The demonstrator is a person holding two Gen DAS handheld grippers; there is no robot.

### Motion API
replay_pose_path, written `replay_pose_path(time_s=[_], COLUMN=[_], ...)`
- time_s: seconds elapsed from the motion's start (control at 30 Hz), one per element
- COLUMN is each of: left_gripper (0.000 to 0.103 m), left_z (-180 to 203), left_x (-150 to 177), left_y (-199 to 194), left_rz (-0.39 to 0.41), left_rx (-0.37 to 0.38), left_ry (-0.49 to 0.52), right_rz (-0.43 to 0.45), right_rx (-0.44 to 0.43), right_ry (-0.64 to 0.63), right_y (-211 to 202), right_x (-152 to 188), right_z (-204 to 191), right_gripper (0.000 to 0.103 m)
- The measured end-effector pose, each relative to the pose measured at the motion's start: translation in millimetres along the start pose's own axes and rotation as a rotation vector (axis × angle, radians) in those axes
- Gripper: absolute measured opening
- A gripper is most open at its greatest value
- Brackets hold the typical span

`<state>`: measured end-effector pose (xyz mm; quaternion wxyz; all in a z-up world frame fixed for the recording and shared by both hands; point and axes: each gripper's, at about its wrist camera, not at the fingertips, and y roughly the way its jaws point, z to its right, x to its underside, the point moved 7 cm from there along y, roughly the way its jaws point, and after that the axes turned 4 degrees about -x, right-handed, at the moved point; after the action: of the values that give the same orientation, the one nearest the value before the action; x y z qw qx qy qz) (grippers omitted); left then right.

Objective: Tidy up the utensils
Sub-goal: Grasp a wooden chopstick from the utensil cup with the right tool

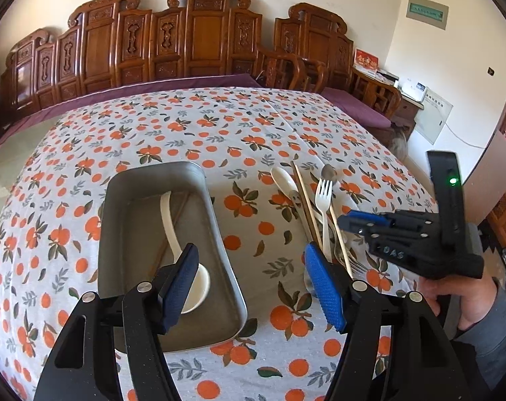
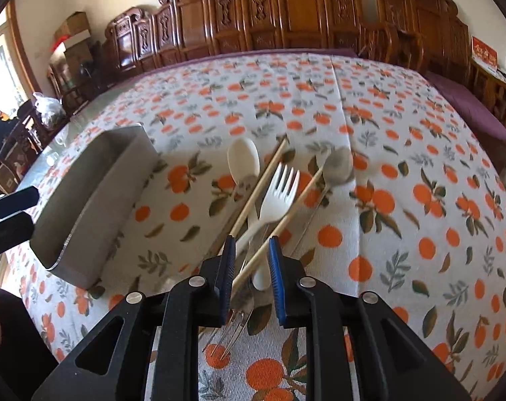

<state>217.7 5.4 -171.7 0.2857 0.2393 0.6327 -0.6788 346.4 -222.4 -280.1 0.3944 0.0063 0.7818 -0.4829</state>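
The right gripper (image 2: 252, 264), jaws partly open, straddles a chopstick (image 2: 279, 222) and white fork (image 2: 275, 197) in the pile; closing on one seems next. The left gripper (image 1: 251, 287) hangs open over the metal tray (image 1: 219, 220) holding a ladle (image 1: 172, 234).

table (image 1: 186, 127) covered by white cloth printed with oranges and leaves. metal tray (image 1: 219, 234) set left on cloth. just right of tray, loose pile laid on cloth: white spoon (image 2: 243, 160), white fork (image 2: 276, 197), chopsticks (image 2: 259, 187), metal spoon (image 2: 336, 167), metal fork (image 2: 233, 330).
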Motion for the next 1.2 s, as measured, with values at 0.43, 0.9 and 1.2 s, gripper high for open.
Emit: replay_pose_path(time_s=[0.43,0.9,1.2], left_gripper=[0.063,0.063,0.063], left_z=[8,18,37], left_x=[3,1,2], left_y=[1,2,19], left_rz=[-0.002,-0.030,-0.070], left_rx=[-0.006,-0.040,-0.047], left_ry=[0.017,0.032,0.056], right_rz=[-0.061,-0.035,0.035], right_rx=[0.008,-0.025,-0.057], right_ry=[0.078,0.133,0.164], right_y=[12,-13,-34], right_x=[11,10,2], right_z=[15,31,50], right_gripper=[0.019,0.006,0.006])
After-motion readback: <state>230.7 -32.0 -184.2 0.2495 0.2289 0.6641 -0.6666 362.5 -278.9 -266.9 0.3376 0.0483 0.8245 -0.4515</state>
